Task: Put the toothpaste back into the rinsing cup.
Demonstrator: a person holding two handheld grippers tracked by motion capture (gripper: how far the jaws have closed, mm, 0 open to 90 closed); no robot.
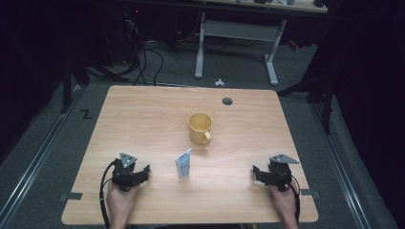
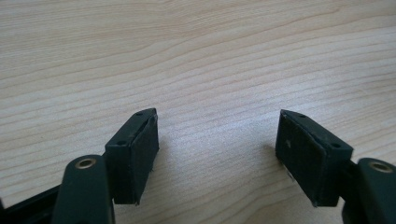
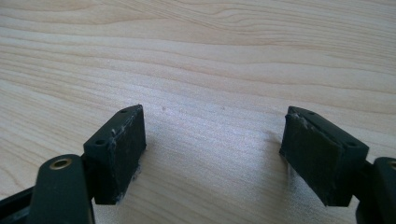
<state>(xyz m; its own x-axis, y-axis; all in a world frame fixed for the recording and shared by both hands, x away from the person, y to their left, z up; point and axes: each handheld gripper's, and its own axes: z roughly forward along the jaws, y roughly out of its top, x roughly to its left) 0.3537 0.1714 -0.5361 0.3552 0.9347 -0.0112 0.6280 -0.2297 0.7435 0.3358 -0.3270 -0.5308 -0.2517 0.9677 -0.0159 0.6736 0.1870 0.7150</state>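
A light wooden table is set on grey carpet; behind, a white-legged desk is seen in darkness.

Table: pale wood-grain top, smooth, satin sheen. Mug: yellow, glossy, ceramic-looking. Tube: shiny plastic, white-blue. Left gripper and right gripper: matt black plastic, pads rubbery, scuffed pale at edges.

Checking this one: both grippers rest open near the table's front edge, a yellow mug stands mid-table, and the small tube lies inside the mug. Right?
Not quite. The high view shows the small tube on the table in front of the yellow mug, apart from it, not inside. The rest holds: left gripper and right gripper are open near the front edge.
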